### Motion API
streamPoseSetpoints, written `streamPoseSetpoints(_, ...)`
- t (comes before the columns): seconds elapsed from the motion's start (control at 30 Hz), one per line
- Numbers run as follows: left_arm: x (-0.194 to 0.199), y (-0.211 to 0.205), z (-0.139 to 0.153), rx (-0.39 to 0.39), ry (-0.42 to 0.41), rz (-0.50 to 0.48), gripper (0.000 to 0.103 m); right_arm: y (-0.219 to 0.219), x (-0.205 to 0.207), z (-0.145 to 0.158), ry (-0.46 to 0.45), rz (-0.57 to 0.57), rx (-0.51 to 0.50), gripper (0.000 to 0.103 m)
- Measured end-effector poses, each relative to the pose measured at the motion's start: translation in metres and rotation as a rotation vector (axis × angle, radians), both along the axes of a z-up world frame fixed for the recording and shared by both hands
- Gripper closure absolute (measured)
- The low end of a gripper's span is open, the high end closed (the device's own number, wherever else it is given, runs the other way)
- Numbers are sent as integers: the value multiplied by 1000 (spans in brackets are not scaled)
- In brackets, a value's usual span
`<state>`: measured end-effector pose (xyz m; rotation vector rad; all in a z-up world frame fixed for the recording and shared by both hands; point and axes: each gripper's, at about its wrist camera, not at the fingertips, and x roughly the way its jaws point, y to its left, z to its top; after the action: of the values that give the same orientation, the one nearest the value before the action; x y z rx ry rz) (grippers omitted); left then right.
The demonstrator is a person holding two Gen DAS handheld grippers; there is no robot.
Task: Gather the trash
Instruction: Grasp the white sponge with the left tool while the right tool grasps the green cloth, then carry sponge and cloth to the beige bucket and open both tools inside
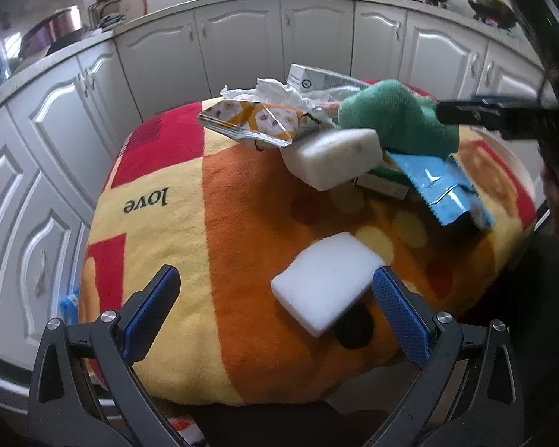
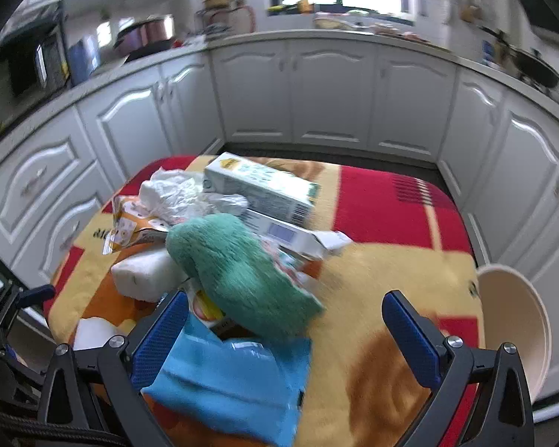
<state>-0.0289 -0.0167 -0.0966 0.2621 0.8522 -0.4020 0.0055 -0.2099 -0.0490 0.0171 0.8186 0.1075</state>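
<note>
White kitchen cabinets (image 2: 331,93) curve round a small table draped in a fleecy blanket (image 1: 220,246) of red, yellow and orange, and the litter sits heaped toward its far side. Both grippers stand with jaws spread wide and nothing between them: the left gripper (image 1: 275,300) hangs over a white foam block (image 1: 326,283) lying alone on the near part of the blanket, the right gripper (image 2: 285,320) over a blue wrapper (image 2: 227,376). That wrapper looks thin, light and slick, so I would pinch it at a free edge rather than across its flat face. A crumpled tissue (image 2: 175,193) and an orange snack packet (image 1: 257,121) would likewise weigh almost nothing and crush readily; any fold gives a hold. Two cardboard cartons (image 2: 257,186) seem stiff but hollow, best taken across the narrow sides. A green fuzzy cloth (image 2: 234,268) lies draped over the heap, touching a second foam block (image 1: 335,156); soft and limp, it may drag neighbours along. At the table's right edge stands a cream bowl (image 2: 518,320); its inside is turned away, so its contents cannot be told.
</note>
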Motion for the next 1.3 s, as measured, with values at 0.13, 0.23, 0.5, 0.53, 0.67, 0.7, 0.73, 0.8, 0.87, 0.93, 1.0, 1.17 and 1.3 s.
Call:
streamPoseSetpoints(0.13,7,-5,-7,16,11,-75,0,16,20,-2,13,89,-50,0)
streamPoseSetpoints(0.23,11,-8,-10,32,0,-94,1,25,33,-5,20,142,-72,7)
streamPoseSetpoints(0.5,17,-16,-7,-26,37,-155,52,28,44,-21,70,216,26,56)
streamPoseSetpoints(0.53,16,-17,-6,-31,39,-157,56,27,42,-19,62,221,46,60)
streamPoseSetpoints(0.67,11,-17,4,-49,27,-137,64,24,30,-10,43,247,118,68)
streamPoseSetpoints(0.7,9,-16,9,-48,17,-127,65,23,25,-5,30,251,132,68)
streamPoseSetpoints(0.73,9,-15,12,-44,7,-120,65,21,20,-1,22,255,148,68)
streamPoseSetpoints(0.8,7,-11,20,-51,-5,-103,66,17,11,10,-3,258,197,68)
streamPoseSetpoints(0.87,8,-6,28,-85,3,-96,66,12,2,19,-24,253,225,68)
streamPoseSetpoints(0.93,8,-4,38,-109,-2,-84,66,8,-6,26,-43,244,233,68)
streamPoseSetpoints(1.0,6,-3,49,-138,-17,-89,66,3,-13,31,-54,231,242,68)
streamPoseSetpoints(1.17,0,-21,72,-160,-70,-128,66,-9,-28,39,-76,178,219,68)
streamPoseSetpoints(1.3,0,-49,85,-183,-80,-172,66,-31,-40,43,-91,114,200,68)
